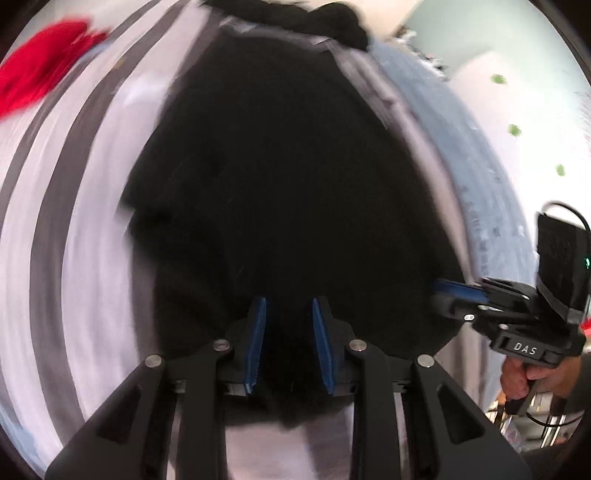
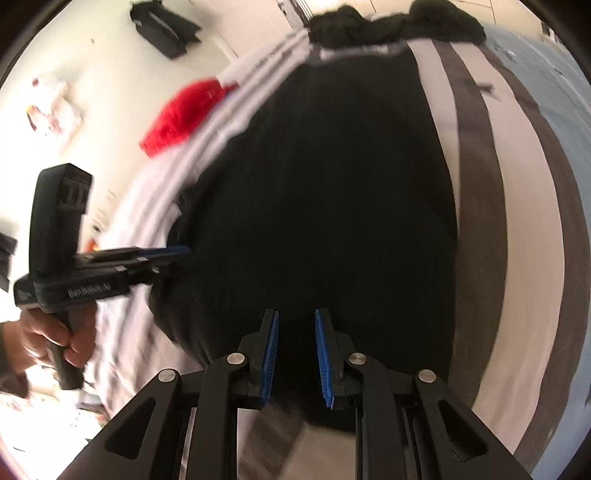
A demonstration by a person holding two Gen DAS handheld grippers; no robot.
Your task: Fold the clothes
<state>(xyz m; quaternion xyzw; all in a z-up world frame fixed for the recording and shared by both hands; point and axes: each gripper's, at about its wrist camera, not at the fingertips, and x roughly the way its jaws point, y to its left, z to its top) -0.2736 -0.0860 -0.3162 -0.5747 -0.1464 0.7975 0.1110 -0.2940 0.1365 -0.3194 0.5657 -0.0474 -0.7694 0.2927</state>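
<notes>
Both tools, left tool (image 1: 289,306) and right tool (image 2: 296,321), grip the black garment's (image 1: 280,177) near hem, level, side by side.

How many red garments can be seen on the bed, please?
1. The red garment lies at the far left edge of the striped bed cover, beside the spread black garment; the left wrist view shows it too. Others may be hidden under the dark pile.

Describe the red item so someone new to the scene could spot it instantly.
Start at the striped bedsheet, white with dark bands, where the big black garment lies spread. Look past that garment's far-left side, toward the sheet's edge. The red garment lies there crumpled, the only bright red thing; the other clothes nearby are black.
</notes>
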